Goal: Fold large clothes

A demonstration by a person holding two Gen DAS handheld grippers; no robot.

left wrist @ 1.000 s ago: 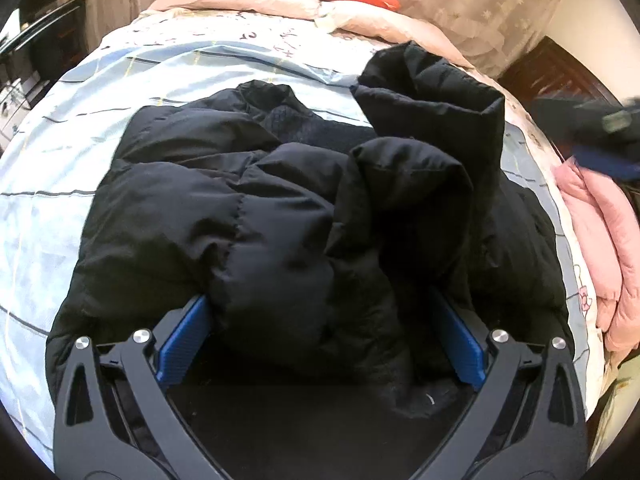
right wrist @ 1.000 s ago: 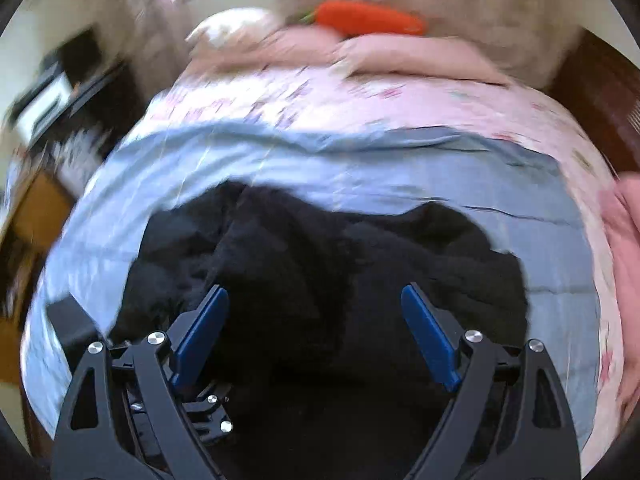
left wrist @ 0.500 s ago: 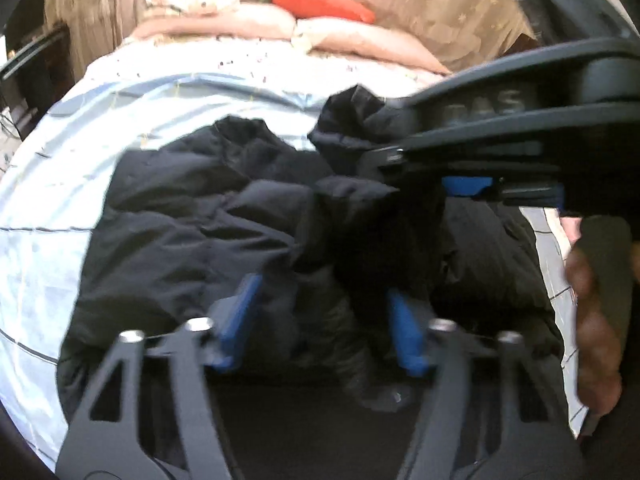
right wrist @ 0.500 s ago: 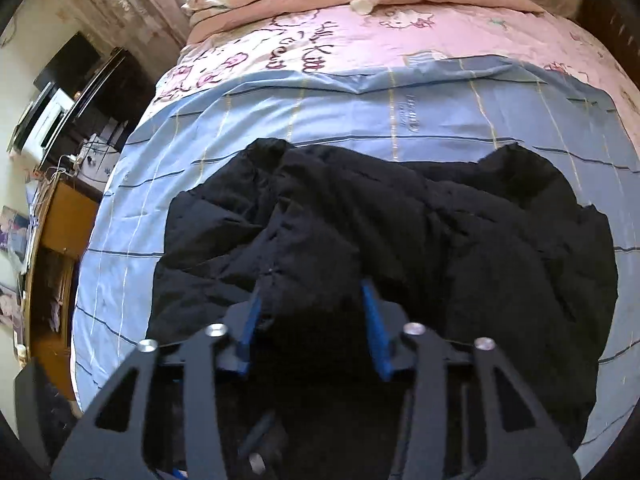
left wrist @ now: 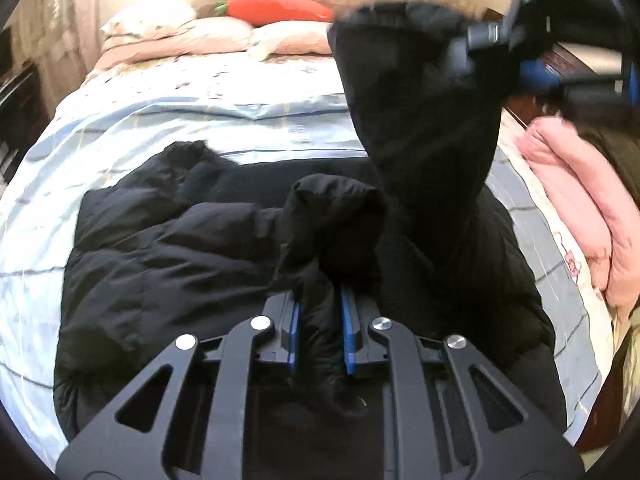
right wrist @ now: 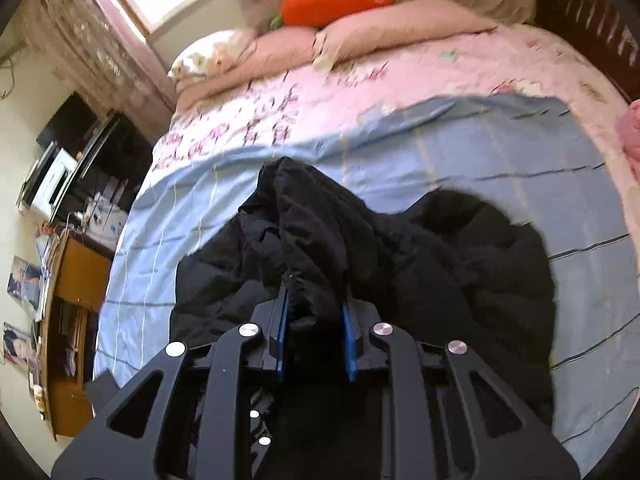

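A black puffer jacket (left wrist: 168, 256) lies crumpled on the blue striped bedsheet (left wrist: 120, 136); it also shows in the right wrist view (right wrist: 460, 264). My left gripper (left wrist: 320, 324) is shut on a fold of the jacket near its front edge. My right gripper (right wrist: 316, 332) is shut on another bunch of the jacket's fabric and holds it high. In the left wrist view the right gripper (left wrist: 532, 68) shows at the upper right, with a raised part of the jacket (left wrist: 424, 120) hanging from it.
Pink pillows (left wrist: 192, 36) and an orange carrot plush (left wrist: 276, 8) lie at the head of the bed. A folded pink blanket (left wrist: 580, 200) lies at the bed's right edge. A wooden cabinet (right wrist: 68, 340) and dark furniture (right wrist: 88, 152) stand to the left.
Both grippers went from wide open to shut on the jacket. The right gripper has lifted its part of the jacket up off the bed.
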